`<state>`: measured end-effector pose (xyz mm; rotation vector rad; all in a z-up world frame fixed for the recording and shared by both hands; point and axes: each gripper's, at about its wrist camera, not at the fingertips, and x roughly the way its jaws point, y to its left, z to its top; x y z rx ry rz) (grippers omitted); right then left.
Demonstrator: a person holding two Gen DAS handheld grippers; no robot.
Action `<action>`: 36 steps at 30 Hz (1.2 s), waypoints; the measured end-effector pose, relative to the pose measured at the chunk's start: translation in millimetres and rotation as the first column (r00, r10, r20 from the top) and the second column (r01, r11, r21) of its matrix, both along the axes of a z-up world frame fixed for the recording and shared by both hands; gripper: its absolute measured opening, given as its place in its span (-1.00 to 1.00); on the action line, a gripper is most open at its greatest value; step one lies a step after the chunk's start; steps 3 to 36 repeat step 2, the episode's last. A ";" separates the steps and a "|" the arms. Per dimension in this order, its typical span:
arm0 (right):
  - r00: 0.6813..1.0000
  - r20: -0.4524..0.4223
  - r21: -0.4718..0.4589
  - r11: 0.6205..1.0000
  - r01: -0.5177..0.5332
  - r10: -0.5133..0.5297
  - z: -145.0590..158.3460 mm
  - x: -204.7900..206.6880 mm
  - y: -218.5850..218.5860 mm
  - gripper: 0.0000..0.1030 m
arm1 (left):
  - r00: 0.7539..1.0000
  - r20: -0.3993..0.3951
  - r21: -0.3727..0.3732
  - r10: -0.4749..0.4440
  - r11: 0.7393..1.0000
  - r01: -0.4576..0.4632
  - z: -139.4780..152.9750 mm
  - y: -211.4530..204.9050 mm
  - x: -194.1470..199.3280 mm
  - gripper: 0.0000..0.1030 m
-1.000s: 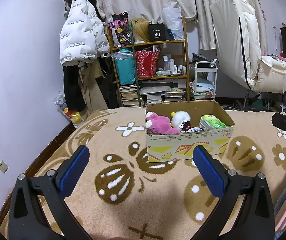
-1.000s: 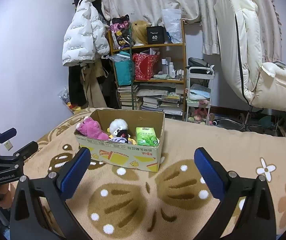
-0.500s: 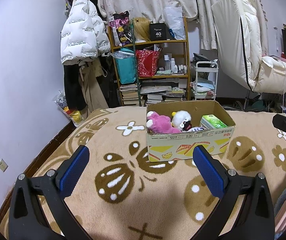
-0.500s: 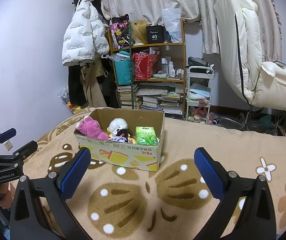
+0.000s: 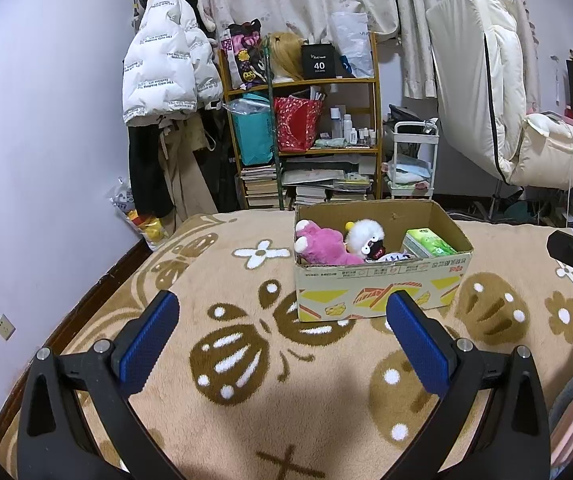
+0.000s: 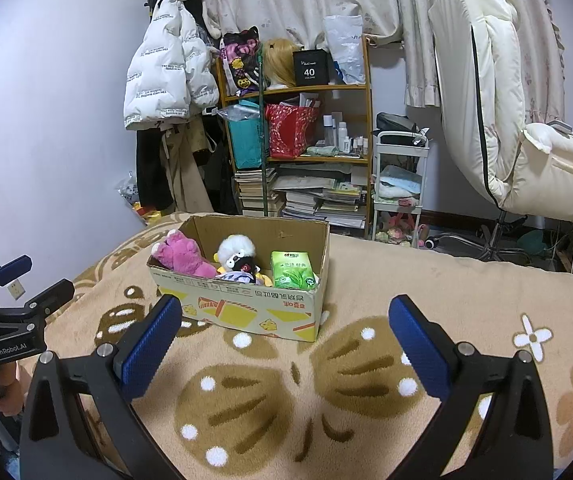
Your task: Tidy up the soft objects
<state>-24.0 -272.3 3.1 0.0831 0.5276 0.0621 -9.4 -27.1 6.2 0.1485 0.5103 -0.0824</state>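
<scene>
A cardboard box [image 5: 382,292] stands on a tan patterned blanket [image 5: 246,360]. In it lie a pink plush [image 5: 324,242], a white fluffy doll with a black face [image 5: 366,238] and a green tissue pack [image 5: 430,242]. The box [image 6: 246,312], pink plush [image 6: 180,256], white doll [image 6: 236,254] and tissue pack [image 6: 291,270] also show in the right wrist view. My left gripper [image 5: 282,340] is open and empty, short of the box. My right gripper [image 6: 286,344] is open and empty, short of the box.
Behind the bed stand a cluttered wooden shelf [image 5: 306,128], a white puffer jacket [image 5: 166,68] on the wall, a small white cart [image 5: 412,160] and a cream reclining chair [image 5: 498,112]. The left gripper shows at the left edge of the right wrist view [image 6: 2,320].
Almost nothing: both views have shifted very slightly, and the box and its contents stay put. Both grippers stay open.
</scene>
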 end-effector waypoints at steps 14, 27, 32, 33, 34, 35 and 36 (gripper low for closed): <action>1.000 0.000 0.000 1.000 0.000 0.000 -0.2 0.1 -0.2 1.00 | 1.000 -0.003 0.002 0.003 1.000 -0.003 -1.8 -0.2 -0.3 0.99; 1.000 0.000 0.000 1.000 0.000 0.000 -0.2 0.1 -0.2 1.00 | 1.000 -0.003 0.002 0.003 1.000 -0.003 -1.8 -0.2 -0.3 0.99; 1.000 0.000 0.000 1.000 0.000 0.000 -0.2 0.1 -0.2 1.00 | 1.000 -0.003 0.002 0.003 1.000 -0.003 -1.8 -0.2 -0.3 0.99; 1.000 0.000 0.000 1.000 0.000 0.000 -0.2 0.1 -0.2 1.00 | 1.000 -0.003 0.002 0.003 1.000 -0.003 -1.8 -0.2 -0.3 0.99; 1.000 0.000 0.000 1.000 0.000 0.000 -0.2 0.1 -0.2 1.00 | 1.000 -0.003 0.002 0.003 1.000 -0.003 -1.8 -0.2 -0.3 0.99; 1.000 0.000 0.000 1.000 0.000 0.000 -0.2 0.1 -0.2 1.00 | 1.000 -0.003 0.002 0.003 1.000 -0.003 -1.8 -0.2 -0.3 0.99; 1.000 0.000 0.000 1.000 0.000 0.000 -0.2 0.1 -0.2 1.00 | 1.000 -0.003 0.002 0.003 1.000 -0.003 -1.8 -0.2 -0.3 0.99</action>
